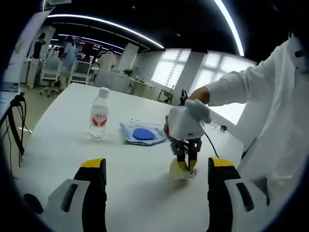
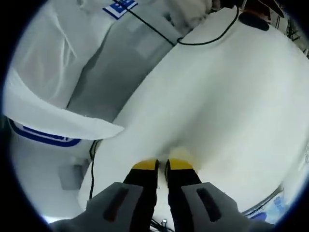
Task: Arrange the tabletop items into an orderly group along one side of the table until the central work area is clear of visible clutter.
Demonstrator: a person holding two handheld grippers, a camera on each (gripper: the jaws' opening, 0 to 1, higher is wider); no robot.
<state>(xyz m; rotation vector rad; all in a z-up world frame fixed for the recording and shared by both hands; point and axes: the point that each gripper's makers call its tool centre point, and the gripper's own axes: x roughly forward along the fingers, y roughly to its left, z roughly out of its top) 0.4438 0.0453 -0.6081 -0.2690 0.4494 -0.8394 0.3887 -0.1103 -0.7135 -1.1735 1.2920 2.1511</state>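
1. White and broad, the bench (image 1: 63, 140) sits in an open office with ring lights overhead and chairs and people far off.
2. Right gripper (image 1: 186, 166) points down at the bench near its near edge; its jaws are clenched almost together on a small pale yellow piece (image 1: 177, 171) that rests on the surface. In the right gripper view the yellow tips (image 2: 162, 166) stand nearly touching, with the pale piece just past them.
3. Left gripper (image 1: 153, 171) hangs released, jaws wide apart and holding nothing, low over the near edge.
4. Step in hand, as I judge it: the grasp on the yellow piece, one item among those to be gathered.
5. Next move probably calls for lifting the piece clear and carrying it toward the other things further along the bench, setting it beside them without nudging the bottle.
6. Count outward: one yellow piece; one blue-and-white packet (image 1: 144, 134) lying flat toward the middle; one clear water bottle (image 1: 99, 114) with a red label, upright, just beside the packet.
7. A person's white sleeve (image 1: 251, 82) reaches in from the bench's right side.
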